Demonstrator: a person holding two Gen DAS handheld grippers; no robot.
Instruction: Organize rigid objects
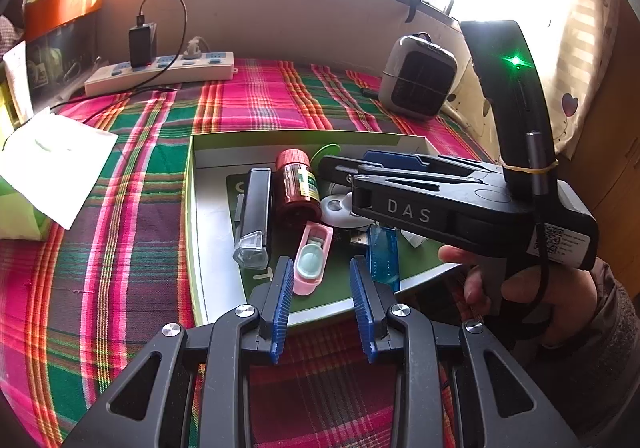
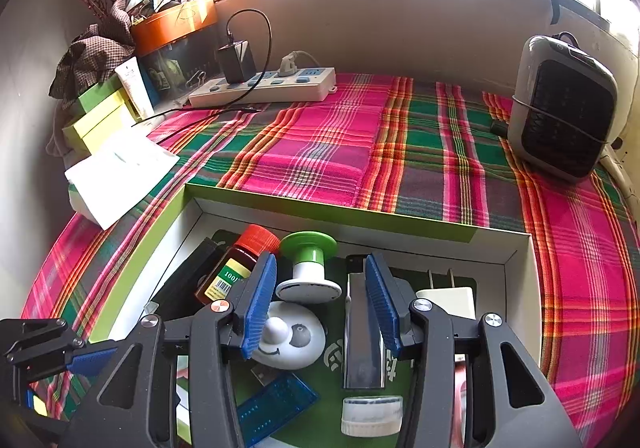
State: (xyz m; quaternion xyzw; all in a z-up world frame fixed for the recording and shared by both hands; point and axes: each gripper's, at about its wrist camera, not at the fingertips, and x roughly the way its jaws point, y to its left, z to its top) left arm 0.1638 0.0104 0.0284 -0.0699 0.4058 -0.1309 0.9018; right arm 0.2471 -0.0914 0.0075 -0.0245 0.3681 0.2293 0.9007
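Note:
A shallow green-rimmed box (image 1: 191, 184) (image 2: 320, 210) on the plaid cloth holds the rigid items. Among them are a black lighter-like bar (image 1: 256, 208), a red-capped brown bottle (image 1: 298, 188) (image 2: 236, 272), a pink case (image 1: 312, 256), a blue USB stick (image 1: 384, 256) (image 2: 276, 404), a white panda disc (image 2: 292, 340), a green-topped knob (image 2: 308, 268), a silver bar (image 2: 362, 336) and a white plug (image 2: 448, 300). My left gripper (image 1: 321, 262) hovers at the box's near edge, open, the pink case just beyond its tips. My right gripper (image 2: 320, 260) (image 1: 340, 172) hangs open over the knob and panda, the silver bar beside its right pad.
A power strip with a black charger (image 1: 160, 72) (image 2: 264, 86) lies at the back. A grey heater (image 1: 418, 84) (image 2: 564, 116) stands back right. White paper on a box (image 1: 52, 168) (image 2: 120, 172) and stacked green boxes (image 2: 100, 116) crowd the left. A hand (image 1: 520, 288) holds the right gripper.

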